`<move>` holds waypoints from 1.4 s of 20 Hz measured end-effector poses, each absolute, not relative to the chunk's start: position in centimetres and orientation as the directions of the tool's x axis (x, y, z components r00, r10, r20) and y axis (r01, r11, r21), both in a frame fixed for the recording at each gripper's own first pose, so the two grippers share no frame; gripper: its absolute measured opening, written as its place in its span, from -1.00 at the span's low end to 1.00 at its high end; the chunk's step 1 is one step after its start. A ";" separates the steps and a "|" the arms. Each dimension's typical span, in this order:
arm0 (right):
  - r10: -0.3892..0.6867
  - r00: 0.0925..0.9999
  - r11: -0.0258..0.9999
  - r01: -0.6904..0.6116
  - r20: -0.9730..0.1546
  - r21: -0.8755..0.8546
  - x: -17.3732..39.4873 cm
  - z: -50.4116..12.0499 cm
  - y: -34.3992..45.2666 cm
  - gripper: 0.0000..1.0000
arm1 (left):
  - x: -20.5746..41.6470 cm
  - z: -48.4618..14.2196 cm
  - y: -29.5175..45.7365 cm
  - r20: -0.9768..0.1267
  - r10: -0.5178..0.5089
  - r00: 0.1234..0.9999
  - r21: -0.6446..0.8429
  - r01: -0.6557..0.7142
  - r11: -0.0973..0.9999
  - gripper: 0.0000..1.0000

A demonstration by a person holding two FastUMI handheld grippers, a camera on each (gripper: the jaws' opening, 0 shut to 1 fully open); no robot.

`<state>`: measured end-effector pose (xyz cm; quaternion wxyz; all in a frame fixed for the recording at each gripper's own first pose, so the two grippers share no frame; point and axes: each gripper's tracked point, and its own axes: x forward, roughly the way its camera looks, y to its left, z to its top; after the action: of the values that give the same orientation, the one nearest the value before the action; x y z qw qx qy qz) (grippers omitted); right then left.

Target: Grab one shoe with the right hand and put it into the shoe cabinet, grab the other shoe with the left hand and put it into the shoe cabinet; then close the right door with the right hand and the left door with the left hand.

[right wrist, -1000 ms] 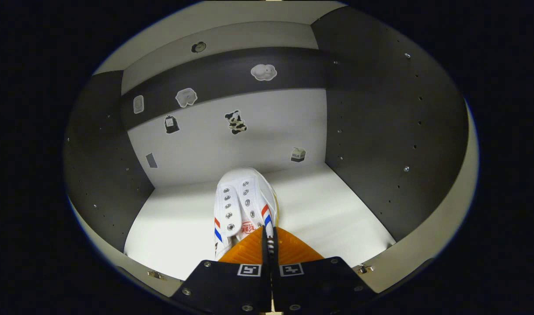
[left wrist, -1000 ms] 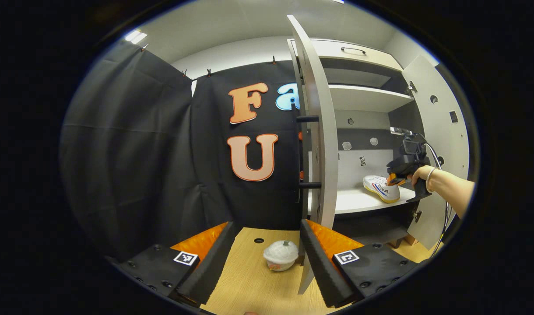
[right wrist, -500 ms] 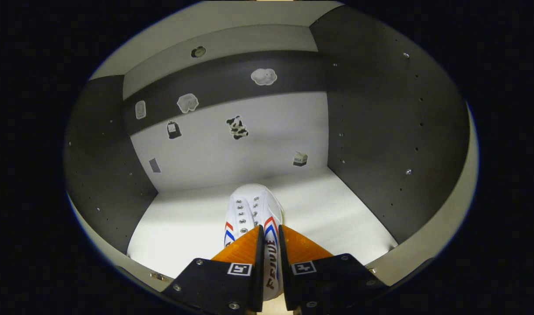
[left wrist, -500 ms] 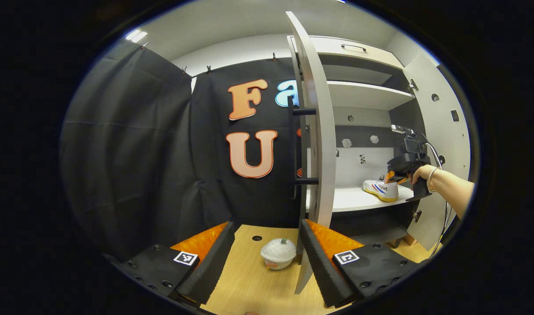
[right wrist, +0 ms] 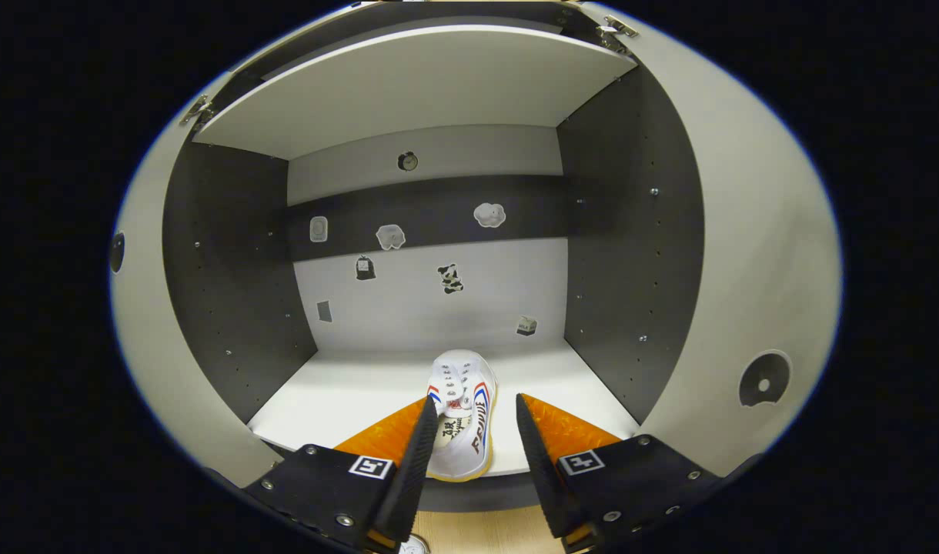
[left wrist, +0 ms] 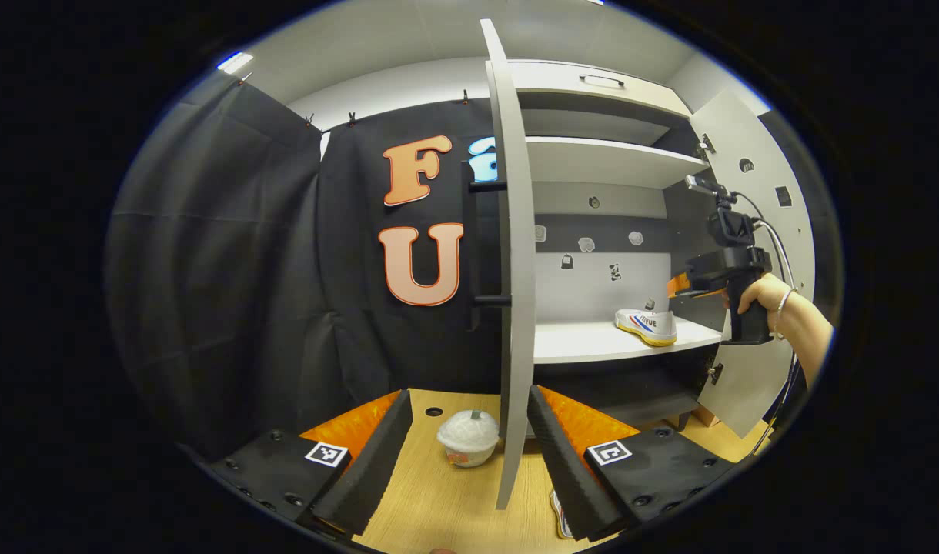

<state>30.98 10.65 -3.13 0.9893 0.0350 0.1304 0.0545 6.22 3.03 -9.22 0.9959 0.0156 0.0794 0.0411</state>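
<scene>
First shoe (right wrist: 462, 419) is seen lying on the lower shelf (right wrist: 346, 396) of the shoe cabinet (left wrist: 631, 165), toe toward the back panel, near the shelf's front edge. Right hand-held gripper (right wrist: 469, 462): fingers apart, nothing between them, held just in front of the shelf edge with the shoe beyond the tips; no contact with the shoe can be made out. First placement is judged done.

Second shoe (left wrist: 559, 514): a sliver is visible on the wooden surface (left wrist: 439, 500) below the cabinet, beside the left hand-held gripper (left wrist: 469, 454). That gripper's fingers are spread wide and empty; no grasp yet.

Left door (left wrist: 508, 269) stands open, edge-on; right door (left wrist: 754, 254) is also swung open, behind the right hand (left wrist: 762, 296).

A small white lidded cup (left wrist: 467, 437) rests on the surface by the left door's foot.

Left to do, as judged: second shoe to be picked and shelved, then both doors to be shut.
</scene>
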 end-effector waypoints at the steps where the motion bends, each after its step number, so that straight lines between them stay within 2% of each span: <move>1: 0.122 0.964 0.991 -0.104 -0.236 0.088 29.9 -2.5 10.6 0.36 | 6.0 -9.6 2.6 -0.163 0.077 0.984 0.035 -0.072 0.997 0.94; 2: 0.127 0.968 0.990 -0.111 -0.216 0.088 28.5 -1.9 10.4 0.50 | 5.8 -10.0 2.0 -0.170 0.066 0.983 0.032 -0.061 0.998 0.94; 4: 0.144 0.973 0.988 -0.133 -0.179 0.072 25.7 -0.9 10.1 0.66 | 5.4 -11.3 0.8 -0.191 0.043 0.981 0.027 -0.039 0.999 0.90; 8: 0.147 0.984 0.988 -0.142 -0.104 0.051 20.6 0.8 8.3 0.80 | 4.7 -14.7 -2.2 -0.256 -0.004 0.967 -0.012 0.002 1.000 0.94; 12: 0.146 0.986 0.988 -0.140 -0.085 0.072 16.7 1.1 5.9 0.84 | 4.6 -19.2 -4.4 -0.335 -0.037 0.942 -0.017 0.033 0.999 0.95; 16: 0.100 0.992 0.995 -0.099 -0.074 0.015 13.9 0.6 3.0 0.85 | 4.7 -24.4 -6.3 -0.415 -0.066 0.908 -0.038 0.055 0.998 0.99; 19: 0.088 0.994 0.996 -0.090 -0.067 -0.018 11.9 0.5 1.3 0.85 | 5.9 -29.2 -7.2 -0.452 -0.064 0.890 0.028 0.086 0.996 0.95; 28: 0.034 0.997 0.998 -0.037 -0.066 -0.041 8.7 0.1 -3.1 0.85 | 6.9 -41.4 -10.1 -0.616 -0.088 0.783 0.035 0.138 0.990 0.96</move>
<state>8.65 -3.11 0.09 0.9991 -0.0212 0.0326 0.0176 6.91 -10.13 -41.42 0.9433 0.0390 0.3240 -0.0599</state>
